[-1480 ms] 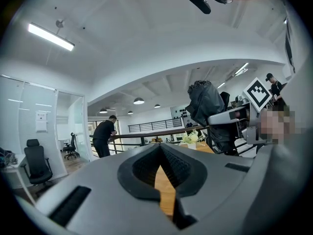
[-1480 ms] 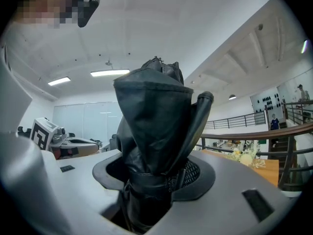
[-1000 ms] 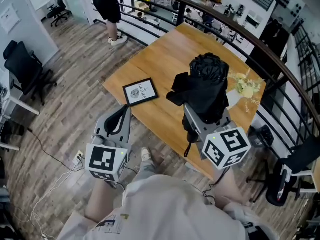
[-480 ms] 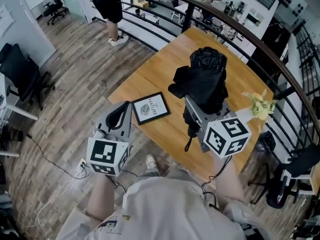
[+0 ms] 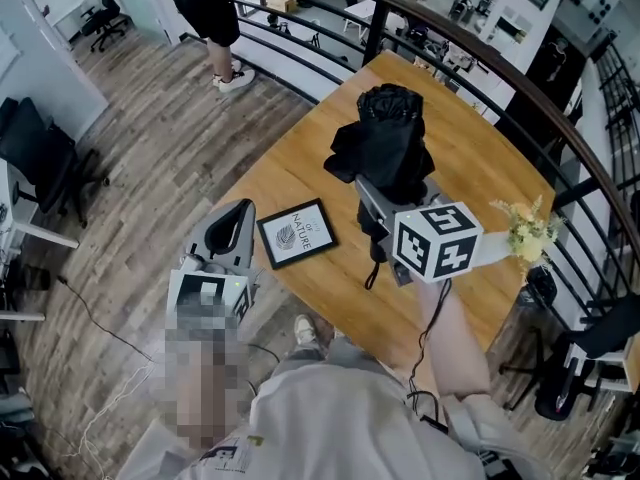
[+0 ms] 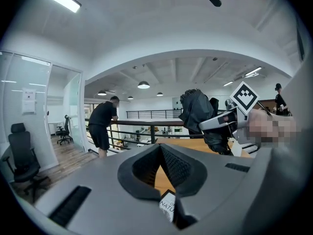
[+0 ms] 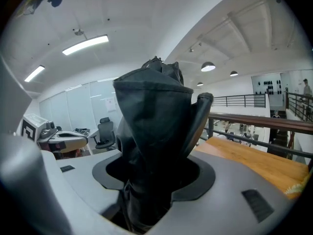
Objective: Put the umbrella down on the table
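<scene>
Umbrella (image 5: 385, 148), folded and black, is clamped between the right gripper's (image 5: 392, 193) jaws, jutting ahead of them over the table (image 5: 470, 168). The left gripper (image 5: 238, 216), jaws together and empty, has a picture frame (image 5: 296, 234) just beside it.

An office: swivel chairs (image 5: 40, 158), glass-walled rooms (image 6: 41, 106), a mezzanine railing (image 6: 142, 123).

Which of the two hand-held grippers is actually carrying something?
The right hand-held gripper, above the wooden table: its jaws clamp the folded black umbrella. The left hand-held gripper has nothing between its jaws.
</scene>
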Tool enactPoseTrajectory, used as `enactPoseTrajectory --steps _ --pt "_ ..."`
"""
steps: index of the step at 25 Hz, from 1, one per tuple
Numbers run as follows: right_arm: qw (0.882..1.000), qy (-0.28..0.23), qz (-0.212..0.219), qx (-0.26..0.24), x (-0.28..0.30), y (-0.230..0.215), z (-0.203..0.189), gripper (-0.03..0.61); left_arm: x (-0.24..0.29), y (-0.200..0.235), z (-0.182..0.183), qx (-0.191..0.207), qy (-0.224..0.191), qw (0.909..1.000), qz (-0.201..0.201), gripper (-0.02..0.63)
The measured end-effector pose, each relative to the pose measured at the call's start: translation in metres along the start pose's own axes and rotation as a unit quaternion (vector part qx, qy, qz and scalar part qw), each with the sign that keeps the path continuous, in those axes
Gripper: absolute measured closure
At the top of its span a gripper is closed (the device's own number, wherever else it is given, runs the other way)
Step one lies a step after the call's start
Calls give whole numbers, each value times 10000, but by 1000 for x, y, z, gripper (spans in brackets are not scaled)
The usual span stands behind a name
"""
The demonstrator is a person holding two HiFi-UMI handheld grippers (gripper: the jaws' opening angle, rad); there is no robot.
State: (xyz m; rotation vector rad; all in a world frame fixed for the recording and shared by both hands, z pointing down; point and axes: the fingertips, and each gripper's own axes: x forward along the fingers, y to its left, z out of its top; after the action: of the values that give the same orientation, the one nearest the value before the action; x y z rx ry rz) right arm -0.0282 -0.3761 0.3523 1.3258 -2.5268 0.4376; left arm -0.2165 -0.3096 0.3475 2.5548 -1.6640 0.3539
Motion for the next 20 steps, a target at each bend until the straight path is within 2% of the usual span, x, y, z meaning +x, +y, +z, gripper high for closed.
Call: enactPoseTrajectory --steps 3,7,14,16,20 --pt "9998 170 -52 -20 25 -22 -3 324 23 12 -1 -9 67 10000 65 597" --pt "9989 434 -140 -119 57 -57 -5 324 54 11 -2 -37 100 9999 -80 597" --pt "9954 930 -208 140 114 -92 -34 324 106 11 -12 -158 217 9992 -290 597" --pt "9933 1111 -254 188 127 -99 -51 324 120 11 -21 -312 260 9986 -348 597" --pt "9899 1306 -361 408 152 -111 -85 324 146 16 -52 -971 415 9937 -378 597"
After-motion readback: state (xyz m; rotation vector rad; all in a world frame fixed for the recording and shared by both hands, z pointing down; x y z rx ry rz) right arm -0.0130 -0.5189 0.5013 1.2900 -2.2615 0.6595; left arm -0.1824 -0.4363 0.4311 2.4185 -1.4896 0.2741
